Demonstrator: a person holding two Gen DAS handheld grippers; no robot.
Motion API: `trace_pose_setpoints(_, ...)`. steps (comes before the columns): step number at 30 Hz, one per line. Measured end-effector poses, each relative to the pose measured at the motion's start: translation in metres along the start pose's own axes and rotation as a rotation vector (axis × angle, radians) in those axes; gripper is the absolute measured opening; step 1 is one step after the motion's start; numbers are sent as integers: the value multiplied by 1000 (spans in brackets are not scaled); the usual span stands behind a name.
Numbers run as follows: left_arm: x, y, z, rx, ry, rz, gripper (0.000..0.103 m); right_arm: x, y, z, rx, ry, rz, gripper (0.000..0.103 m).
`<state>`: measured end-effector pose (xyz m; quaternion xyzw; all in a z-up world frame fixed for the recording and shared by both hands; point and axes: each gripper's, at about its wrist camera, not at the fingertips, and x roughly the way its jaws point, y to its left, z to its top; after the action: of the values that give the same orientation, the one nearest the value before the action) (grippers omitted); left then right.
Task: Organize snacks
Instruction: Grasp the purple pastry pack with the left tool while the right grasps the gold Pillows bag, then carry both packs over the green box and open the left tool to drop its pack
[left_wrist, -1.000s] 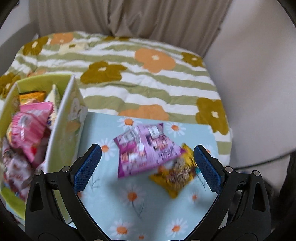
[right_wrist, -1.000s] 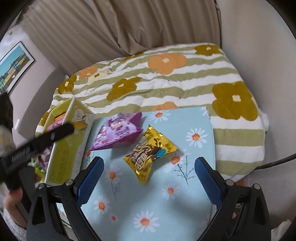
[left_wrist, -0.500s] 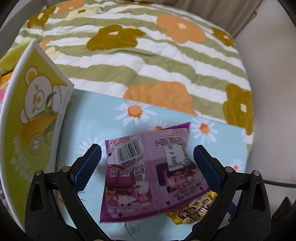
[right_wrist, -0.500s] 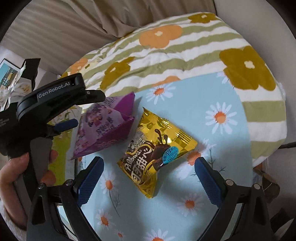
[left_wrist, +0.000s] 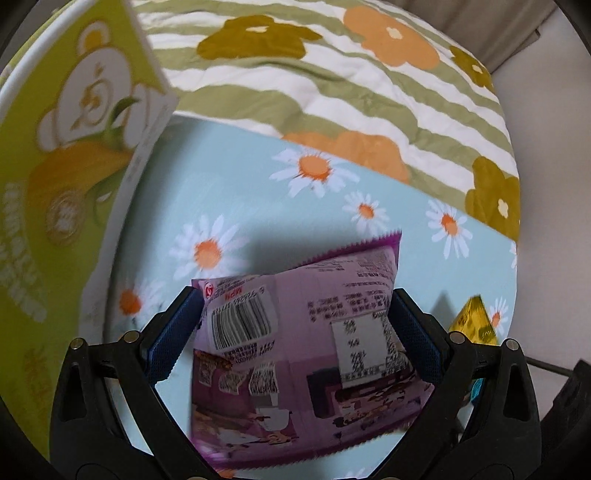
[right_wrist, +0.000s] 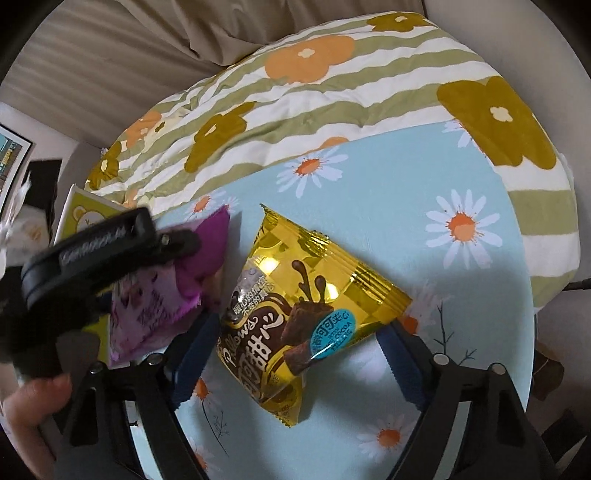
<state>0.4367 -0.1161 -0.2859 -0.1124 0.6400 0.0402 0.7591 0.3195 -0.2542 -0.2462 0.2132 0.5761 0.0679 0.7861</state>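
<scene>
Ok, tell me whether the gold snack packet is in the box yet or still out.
Out. The gold snack packet lies flat on the daisy-print cloth, beside the purple packet; the green box stands off to the side.

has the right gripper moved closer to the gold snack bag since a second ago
Yes. The right gripper has come down toward the daisy mat; its closing jaws now flank the gold bag.

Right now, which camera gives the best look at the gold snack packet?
The right wrist view: the gold snack packet lies whole on the daisy mat, front up, between the closing right claw. The left wrist view shows only its corner.
</scene>
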Motion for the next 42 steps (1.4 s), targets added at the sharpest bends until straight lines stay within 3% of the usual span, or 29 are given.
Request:
trace_pose_setpoints(3,-8,9,-4,-15,9,-12,99,2,4,-1,-19,4,2,84)
trace_pose_setpoints(9,1,24,-16,-34,63,-56,99,13,8,-2,-57,22,10,70)
trace_pose_setpoints(12,2,32,-22,-42,45,-104,99,14,9,-2,-78,14,0,64)
trace_pose_setpoints(19,-5,27,-36,30,-12,-103,94,13,8,-3,-130,-3,-33,47)
trace_pose_setpoints(24,-17,24,-46,60,-37,-120,87,5,5,-7,-141,-27,-40,44)
trace_pose_setpoints(30,-37,22,-67,74,-65,-169,87,-20,11,-15,-163,-68,-36,44)
trace_pose_setpoints(42,-135,51,-131,122,-208,-273,87,-99,45,-62,-216,-190,-50,44)
